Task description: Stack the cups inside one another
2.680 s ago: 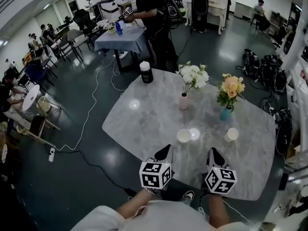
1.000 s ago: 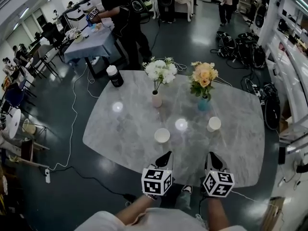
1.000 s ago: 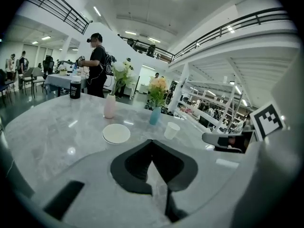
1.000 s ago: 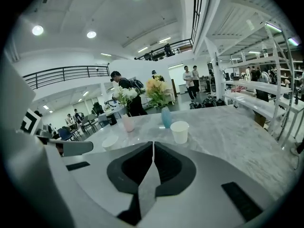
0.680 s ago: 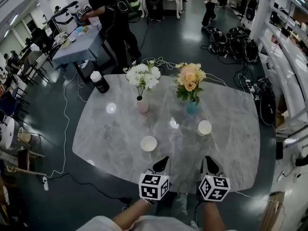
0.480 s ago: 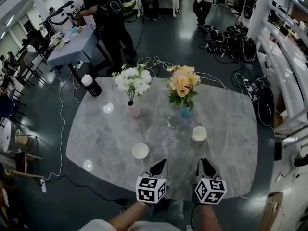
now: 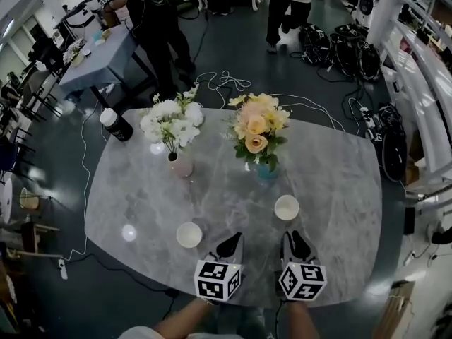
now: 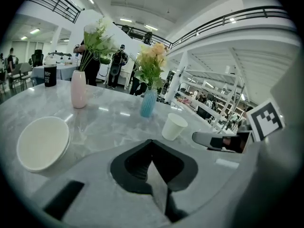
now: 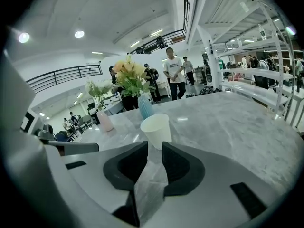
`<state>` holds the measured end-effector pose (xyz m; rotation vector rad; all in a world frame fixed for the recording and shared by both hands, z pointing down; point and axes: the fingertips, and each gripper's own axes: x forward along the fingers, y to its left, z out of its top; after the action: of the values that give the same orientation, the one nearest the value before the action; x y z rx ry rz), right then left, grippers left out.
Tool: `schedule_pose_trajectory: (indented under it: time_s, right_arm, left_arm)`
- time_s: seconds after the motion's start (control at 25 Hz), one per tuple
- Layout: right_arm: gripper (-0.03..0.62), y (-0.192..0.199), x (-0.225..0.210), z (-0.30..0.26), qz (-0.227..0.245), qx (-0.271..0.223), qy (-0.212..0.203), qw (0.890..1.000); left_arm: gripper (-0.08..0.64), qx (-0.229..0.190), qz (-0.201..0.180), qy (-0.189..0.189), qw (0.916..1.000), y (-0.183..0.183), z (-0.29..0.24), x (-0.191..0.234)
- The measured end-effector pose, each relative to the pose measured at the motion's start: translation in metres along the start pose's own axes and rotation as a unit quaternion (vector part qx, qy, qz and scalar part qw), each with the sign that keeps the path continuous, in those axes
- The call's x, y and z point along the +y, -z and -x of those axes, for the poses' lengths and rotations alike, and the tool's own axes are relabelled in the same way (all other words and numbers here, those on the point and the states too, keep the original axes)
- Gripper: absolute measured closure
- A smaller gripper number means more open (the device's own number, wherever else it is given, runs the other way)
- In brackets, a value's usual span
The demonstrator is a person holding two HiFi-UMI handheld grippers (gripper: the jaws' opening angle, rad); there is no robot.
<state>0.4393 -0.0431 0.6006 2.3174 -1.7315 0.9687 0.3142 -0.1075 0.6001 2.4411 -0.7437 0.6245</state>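
In the head view, on the marble surface, the left paper cup stands at 9 o'clock of the left gripper, and the right paper cup stands near the right gripper at its 12 o'clock. In the left gripper view, its fingers are clenched together on nothing, with the left paper cup low at 9 o'clock. In the right gripper view, its fingers have just been opening and stand slightly released with nothing between them; the right paper cup is upright just ahead at 12 o'clock.
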Motion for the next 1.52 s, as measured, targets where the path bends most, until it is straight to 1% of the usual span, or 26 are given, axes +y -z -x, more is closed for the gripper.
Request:
schedule_pose_trajectory:
  time_s: [0.28,0.48,0.8,1.08,1.2,1.52]
  right_arm:
    - [0.507,0.006,-0.006,-0.015,0.0,0.013,-0.006,1.0]
    - [0.462,0.006,-0.007,-0.023,0.004,0.016,-0.008,1.0]
    - [0.407,0.004,-0.008,-0.04,0.013,0.012,-0.016,1.0]
    - [0.38,0.001,-0.008,-0.056,0.036,0.011,-0.014,0.999]
    - [0.374,-0.003,-0.008,-0.062,0.055,0.009,-0.013,0.998]
    - [0.37,-0.006,-0.006,-0.074,0.073,0.013,-0.015,0.997]
  left_arm:
    - [0.561,0.007,0.003,0.005,1.0,0.001,-0.019,-0.004]
    - [0.561,0.011,0.005,0.005,0.9999,0.004,-0.025,-0.004]
    - [0.561,0.017,0.018,0.0,0.9997,0.014,-0.028,0.002]
    - [0.561,0.023,0.025,-0.005,0.9994,0.021,-0.033,0.01]
    - [0.561,0.027,0.027,-0.006,0.9993,0.023,-0.036,0.013]
    - [0.561,0.03,0.03,-0.006,0.9991,0.025,-0.042,0.013]
